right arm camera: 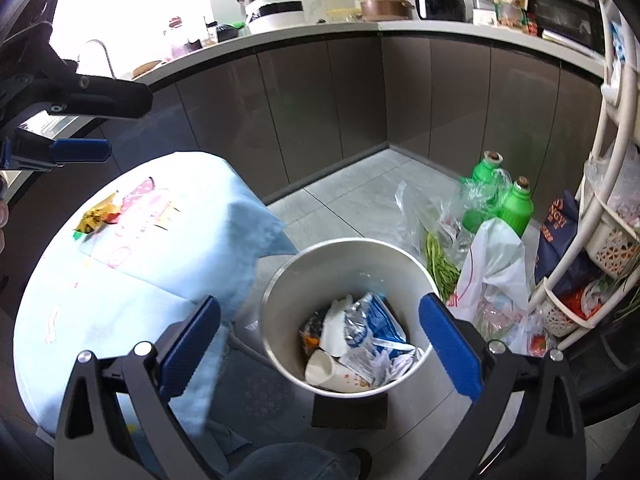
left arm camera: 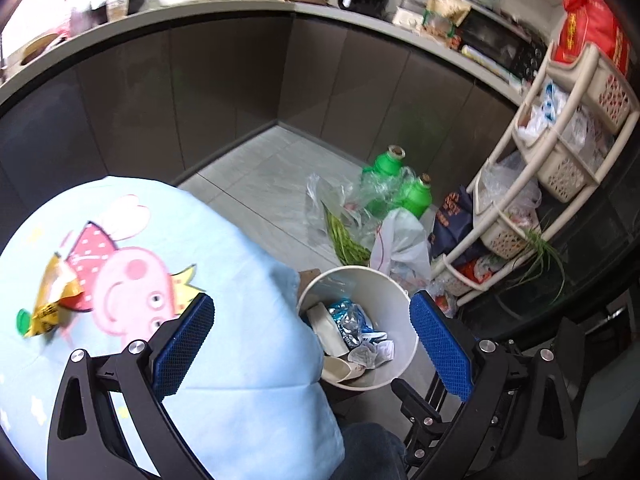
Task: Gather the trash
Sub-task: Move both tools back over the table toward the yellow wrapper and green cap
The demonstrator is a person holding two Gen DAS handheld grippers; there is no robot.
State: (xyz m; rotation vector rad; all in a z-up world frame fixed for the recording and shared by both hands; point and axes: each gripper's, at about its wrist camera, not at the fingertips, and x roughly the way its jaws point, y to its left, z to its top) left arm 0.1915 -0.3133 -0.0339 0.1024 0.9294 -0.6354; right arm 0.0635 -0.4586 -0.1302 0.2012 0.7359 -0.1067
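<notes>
- Setting: a kitchen corner with dark cabinet fronts [right arm camera: 312, 112] under a pale countertop [right arm camera: 360, 26] is forming the background; grey floor tiles [right arm camera: 352, 200] are lying below.
- Task's things: a white round trash bin [right arm camera: 280, 300] is standing on the floor just beside a round table draped in a light-blue cartoon-print cloth [right arm camera: 132, 280]. Crumpled wrappers and a paper cup [right arm camera: 320, 368] are lying inside it. A yellow crinkled snack wrapper [left arm camera: 52, 300] is resting on the cloth, apart from the bin.
- Right gripper [right arm camera: 320, 344]: it is hovering above the bin, angled downward, its blue textured pads [right arm camera: 448, 348] spread wide and holding nothing.
- Left gripper [left arm camera: 312, 344]: it is hanging over the table edge and bin, jaws likewise wide apart and empty.
- View difference: only the right wrist view is showing the left gripper from outside, at upper left.
- Surroundings: two green plastic bottles [right arm camera: 516, 204], plastic bags and a cream tiered rack [left arm camera: 560, 152] are standing beyond the bin.
</notes>
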